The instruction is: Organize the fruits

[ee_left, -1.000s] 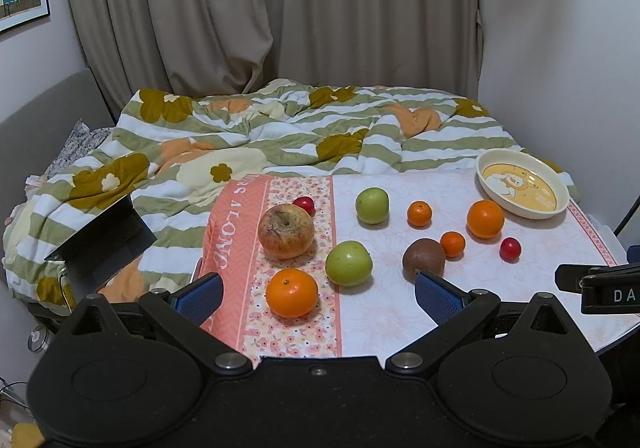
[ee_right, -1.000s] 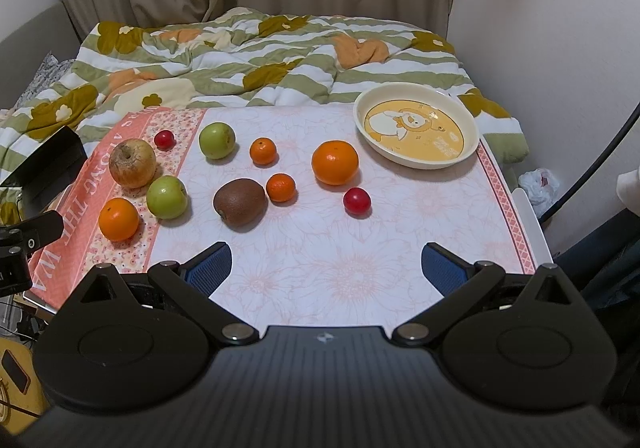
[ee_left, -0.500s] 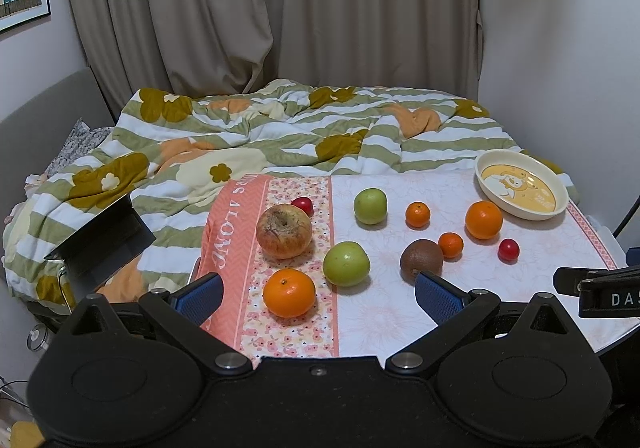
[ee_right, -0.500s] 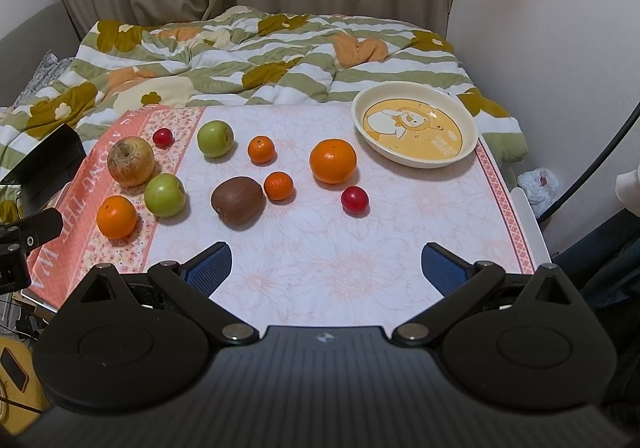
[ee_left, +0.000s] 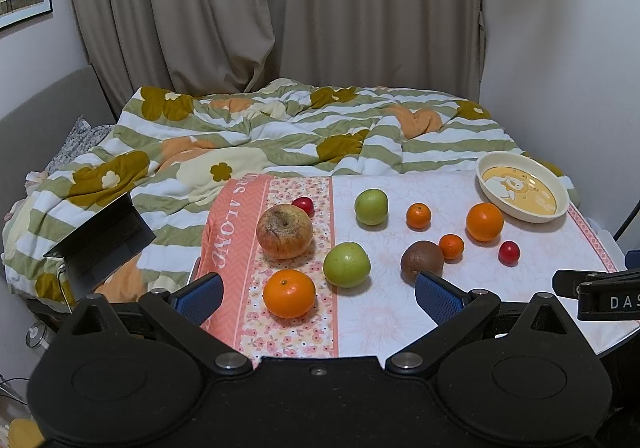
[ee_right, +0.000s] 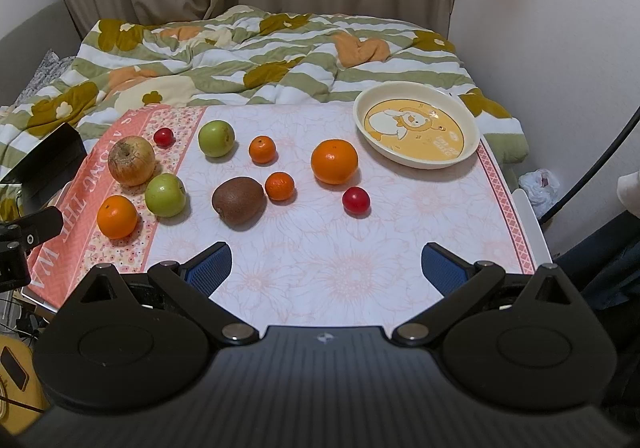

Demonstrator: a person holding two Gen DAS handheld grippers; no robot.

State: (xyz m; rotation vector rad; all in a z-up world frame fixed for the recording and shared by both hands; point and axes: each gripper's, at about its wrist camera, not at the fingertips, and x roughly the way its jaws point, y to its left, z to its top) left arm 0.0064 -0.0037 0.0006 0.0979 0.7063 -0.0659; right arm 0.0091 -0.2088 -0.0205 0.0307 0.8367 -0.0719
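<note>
Right wrist view, 10 fruits (ee_right: pixel 238 200) on cloth (ee_right: pixel 360 248), bowl (ee_right: pixel 416 160) bare

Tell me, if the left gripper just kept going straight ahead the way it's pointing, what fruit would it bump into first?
Probably the near orange between the open fingers of the left gripper, with the green apple just beyond; depth is hard to judge.

A table (ee_right: pixel 532 224) under a floral cloth (ee_right: pixel 360 248) carries scattered fruit and a bowl (ee_right: pixel 416 124).
</note>
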